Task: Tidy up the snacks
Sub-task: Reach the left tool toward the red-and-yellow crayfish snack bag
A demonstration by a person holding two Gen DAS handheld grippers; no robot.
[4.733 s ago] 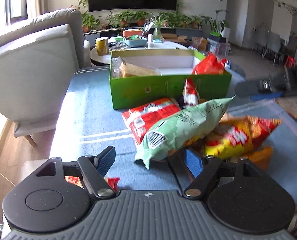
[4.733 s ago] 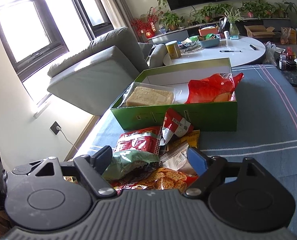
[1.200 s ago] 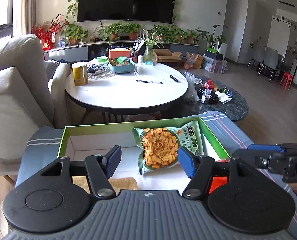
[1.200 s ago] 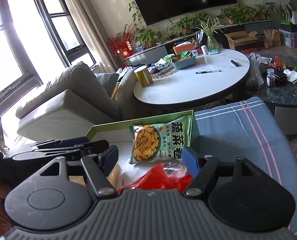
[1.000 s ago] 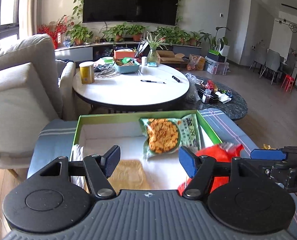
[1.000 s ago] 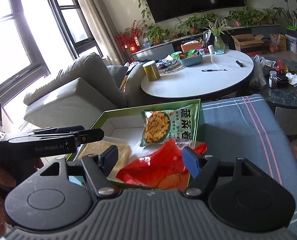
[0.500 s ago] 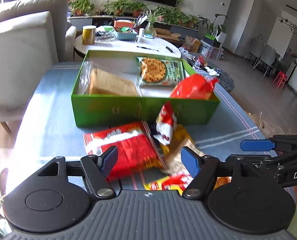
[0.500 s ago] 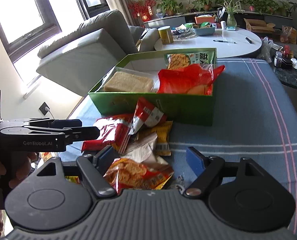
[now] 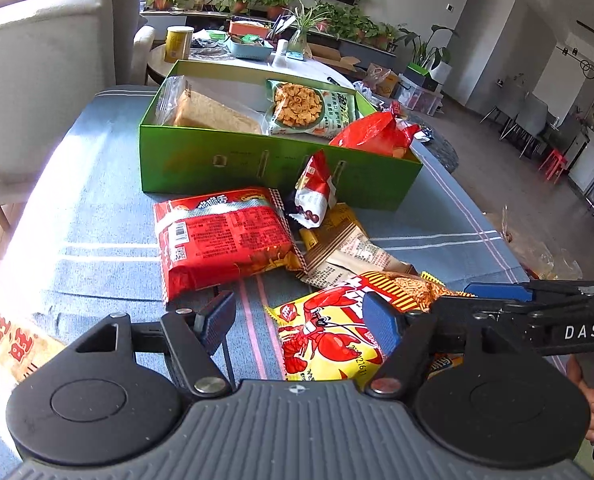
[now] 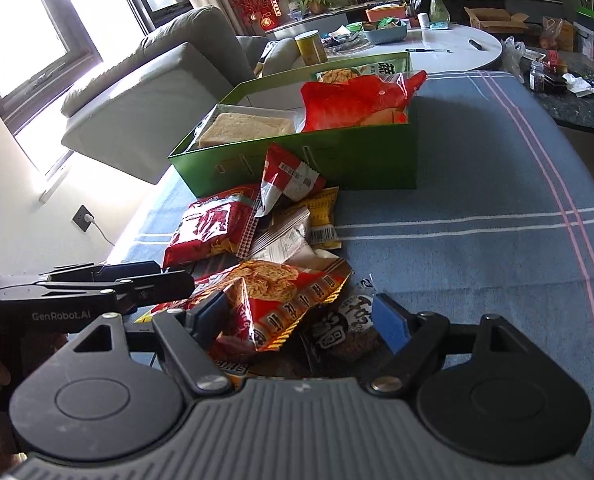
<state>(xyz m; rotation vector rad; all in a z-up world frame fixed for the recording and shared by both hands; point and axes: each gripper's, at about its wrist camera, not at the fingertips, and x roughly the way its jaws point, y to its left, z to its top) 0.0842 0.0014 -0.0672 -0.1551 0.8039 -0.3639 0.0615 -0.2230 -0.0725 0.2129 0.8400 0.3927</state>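
Snack packets [image 9: 225,236] heaped before green box [image 9: 257,164], both grippers [image 9: 299,318] [image 10: 301,316] gaping, empty

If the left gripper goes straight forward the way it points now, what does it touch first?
Probably the yellow lobster snack bag, or the blue cloth beside it: the open left gripper points down at the bag's left edge. Depth is unclear.

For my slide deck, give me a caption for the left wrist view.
Open left tongs over loose snack packets beside the green box, three packets already inside.
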